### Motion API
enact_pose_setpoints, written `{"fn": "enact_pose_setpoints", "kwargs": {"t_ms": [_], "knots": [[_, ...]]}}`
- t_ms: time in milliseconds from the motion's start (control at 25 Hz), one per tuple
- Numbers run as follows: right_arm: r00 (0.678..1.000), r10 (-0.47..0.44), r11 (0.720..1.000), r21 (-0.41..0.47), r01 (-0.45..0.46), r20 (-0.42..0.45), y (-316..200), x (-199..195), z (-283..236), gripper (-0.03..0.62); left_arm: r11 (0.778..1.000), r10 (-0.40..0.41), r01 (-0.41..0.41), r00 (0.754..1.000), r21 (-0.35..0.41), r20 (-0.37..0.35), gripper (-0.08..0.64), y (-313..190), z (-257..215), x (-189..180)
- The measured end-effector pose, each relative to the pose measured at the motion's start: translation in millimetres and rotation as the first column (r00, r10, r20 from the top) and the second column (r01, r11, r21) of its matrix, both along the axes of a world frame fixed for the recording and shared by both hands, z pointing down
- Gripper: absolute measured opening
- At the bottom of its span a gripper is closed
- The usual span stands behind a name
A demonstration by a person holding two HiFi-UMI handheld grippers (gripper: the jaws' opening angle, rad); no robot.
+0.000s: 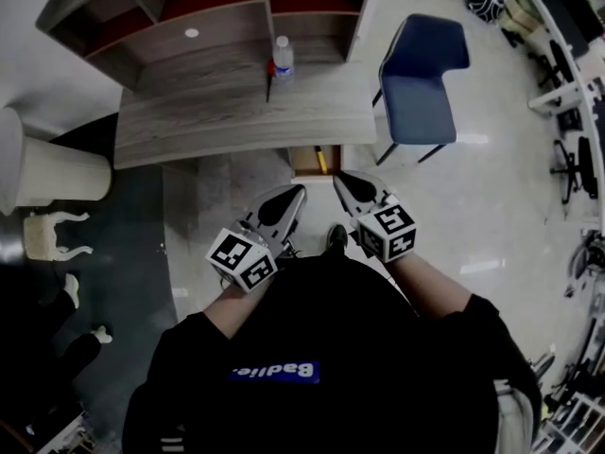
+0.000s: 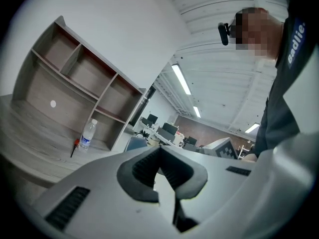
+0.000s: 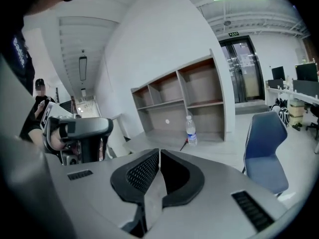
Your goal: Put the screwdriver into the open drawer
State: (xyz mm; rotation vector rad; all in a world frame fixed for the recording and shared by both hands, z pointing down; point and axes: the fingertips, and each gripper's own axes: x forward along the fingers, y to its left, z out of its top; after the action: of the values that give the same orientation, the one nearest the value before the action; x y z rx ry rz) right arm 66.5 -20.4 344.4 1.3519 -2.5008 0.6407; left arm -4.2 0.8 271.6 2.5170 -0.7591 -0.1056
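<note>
Just beyond the clenched, empty right tool (image 1: 342,180), the screwdriver (image 1: 320,160) lies in the drawer (image 1: 301,163)

Wood-grain desk (image 1: 236,116) w/ open shelving (image 1: 213,12) along far edge; water bottle (image 1: 283,57) upright, far centre; red-handled screwdriver (image 1: 269,72) flat just left of bottle; drawer (image 1: 304,162) open below near edge, right.

Blue chair (image 1: 421,64), grey wood-grain desk (image 1: 217,116), red-handled screwdriver (image 1: 269,76), black sweater (image 1: 312,329) with blue patch (image 1: 272,372)
</note>
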Motion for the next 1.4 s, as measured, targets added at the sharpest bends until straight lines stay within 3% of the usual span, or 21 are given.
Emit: {"fn": "enact_pose_setpoints", "kwargs": {"t_ms": [560, 1400], "knots": [[0.99, -0.116, 0.988, 0.107, 0.107, 0.077, 15.2, -9.1, -54.6, 0.029, 0.997, 0.04, -0.04, 0.999, 0.06, 0.004, 0.002, 0.5, -25.1, 11.6], [0.984, -0.138, 0.984, 0.128, 0.123, 0.114, 18.2, -9.6, -65.7, 0.028, 0.997, 0.04, -0.04, 0.999, 0.069, 0.001, 0.002, 7.1, -28.9, 18.4]]}}
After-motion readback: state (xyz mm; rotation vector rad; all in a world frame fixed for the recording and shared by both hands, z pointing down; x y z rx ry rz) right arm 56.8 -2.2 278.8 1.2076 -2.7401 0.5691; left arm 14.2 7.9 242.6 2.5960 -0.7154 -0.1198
